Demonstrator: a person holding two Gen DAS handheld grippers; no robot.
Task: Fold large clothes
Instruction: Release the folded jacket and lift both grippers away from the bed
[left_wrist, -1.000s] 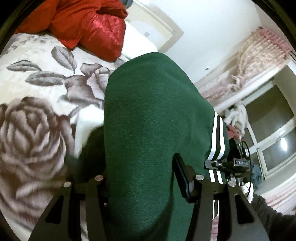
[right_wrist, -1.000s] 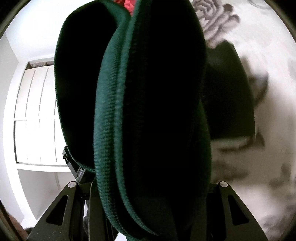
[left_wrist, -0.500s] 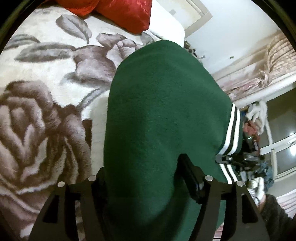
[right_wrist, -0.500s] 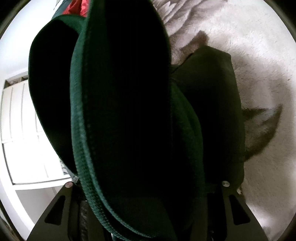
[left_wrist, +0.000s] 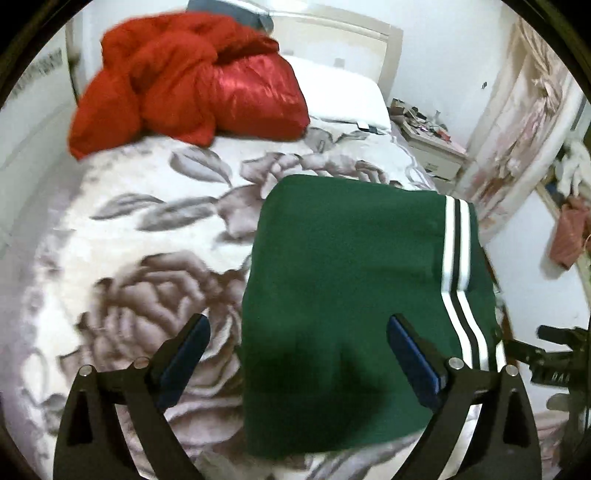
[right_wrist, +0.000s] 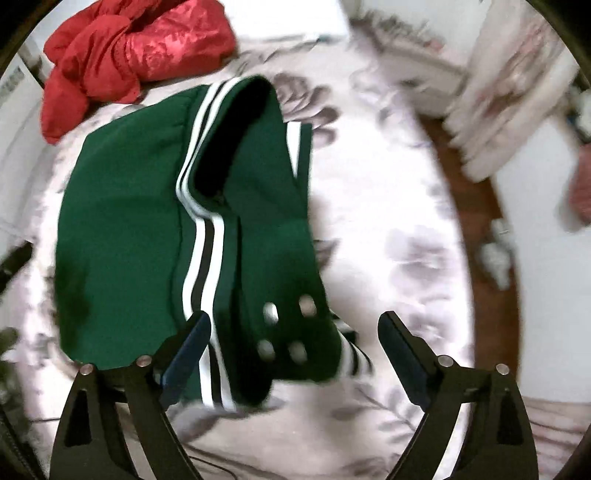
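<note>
A dark green garment (left_wrist: 343, 295) with white and black stripes lies folded on the flowered bedspread (left_wrist: 129, 236). My left gripper (left_wrist: 297, 347) is open and empty, just above the garment's near edge. In the right wrist view the same garment (right_wrist: 147, 221) shows its striped collar and a flap with white snaps. My right gripper (right_wrist: 295, 343) is open and empty above the garment's near right corner.
A crumpled red quilted jacket (left_wrist: 184, 74) lies at the head of the bed beside a white pillow (left_wrist: 340, 96). A cluttered bedside table (left_wrist: 428, 140) and pink curtains (left_wrist: 524, 122) stand to the right. Wooden floor (right_wrist: 476, 221) runs beyond the bed's right edge.
Both grippers were shut on the green garment and held it up close to the cameras. Now both have opened and drawn back, and the garment lies folded on the bed.
</note>
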